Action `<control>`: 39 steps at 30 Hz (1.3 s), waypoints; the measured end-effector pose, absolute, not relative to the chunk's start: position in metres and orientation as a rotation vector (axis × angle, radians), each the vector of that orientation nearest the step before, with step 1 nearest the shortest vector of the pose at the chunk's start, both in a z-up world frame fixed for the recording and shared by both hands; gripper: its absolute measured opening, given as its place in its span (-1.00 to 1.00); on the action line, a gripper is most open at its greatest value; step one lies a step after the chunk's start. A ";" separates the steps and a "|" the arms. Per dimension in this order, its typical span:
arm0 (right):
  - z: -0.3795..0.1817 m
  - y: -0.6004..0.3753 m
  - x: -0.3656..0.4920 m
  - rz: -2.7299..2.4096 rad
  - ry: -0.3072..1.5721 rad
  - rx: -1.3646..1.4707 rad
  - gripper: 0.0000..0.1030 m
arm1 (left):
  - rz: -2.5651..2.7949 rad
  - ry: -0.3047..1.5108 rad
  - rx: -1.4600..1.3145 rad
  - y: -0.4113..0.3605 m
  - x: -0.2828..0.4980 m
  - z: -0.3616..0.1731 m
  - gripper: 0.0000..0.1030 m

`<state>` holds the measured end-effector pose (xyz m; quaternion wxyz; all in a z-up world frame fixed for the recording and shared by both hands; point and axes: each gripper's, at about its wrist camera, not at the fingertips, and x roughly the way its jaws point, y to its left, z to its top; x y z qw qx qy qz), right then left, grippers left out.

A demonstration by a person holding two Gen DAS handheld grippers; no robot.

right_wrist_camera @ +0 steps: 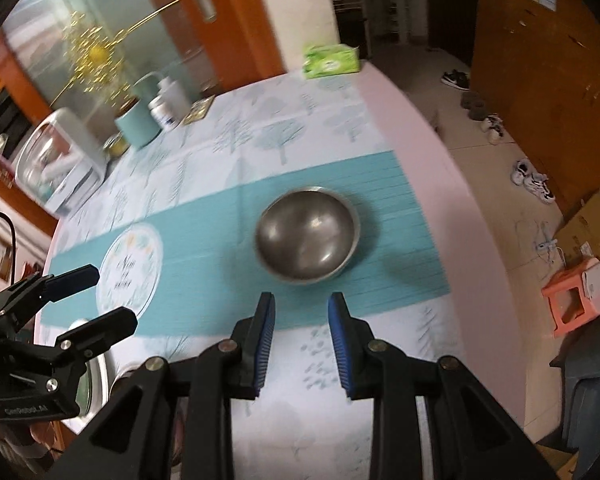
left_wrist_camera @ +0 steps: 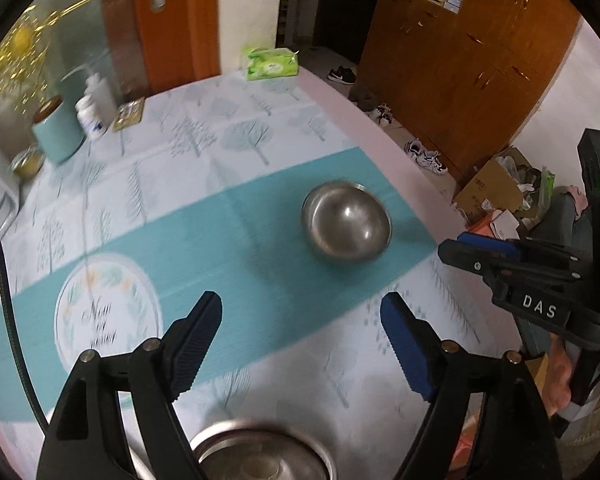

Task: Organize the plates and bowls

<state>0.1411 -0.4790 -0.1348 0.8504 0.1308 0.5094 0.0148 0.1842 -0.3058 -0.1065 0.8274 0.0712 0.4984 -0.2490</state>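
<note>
Round steel bowl (right_wrist_camera: 307, 236) sits untouched on teal runner (right_wrist_camera: 220, 232); right gripper (right_wrist_camera: 301, 312) partly spread, left gripper (left_wrist_camera: 300, 316) spread wide; should pinch near rim squarely.

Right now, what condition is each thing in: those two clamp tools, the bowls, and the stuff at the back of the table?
Left gripper: jaws wide open, holding nothing.
Right gripper: jaws open, narrower gap, holding nothing.
Steel bowl: upright on the teal runner, looks empty, untouched.
Second steel dish: under the left gripper, mostly cut off.
Tissue pack: at the far table edge, lying flat.
Teal canister: upright, lid on.
White bottles: upright.
</note>
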 end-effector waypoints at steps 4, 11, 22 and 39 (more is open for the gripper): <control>-0.147 -0.501 0.159 0.013 1.082 0.336 -0.46 | -0.545 1.091 0.163 -0.334 0.211 -0.121 0.58; -0.182 -0.526 0.189 0.005 1.132 0.452 -0.46 | -0.535 1.196 0.133 -0.368 0.261 -0.162 0.58; -0.237 -0.544 0.229 0.007 1.236 0.594 -0.46 | -0.510 1.362 -0.050 -0.372 0.315 -0.220 0.52; -0.253 -0.532 0.228 0.048 1.308 0.598 -0.80 | -0.574 1.431 -0.099 -0.367 0.305 -0.233 -0.59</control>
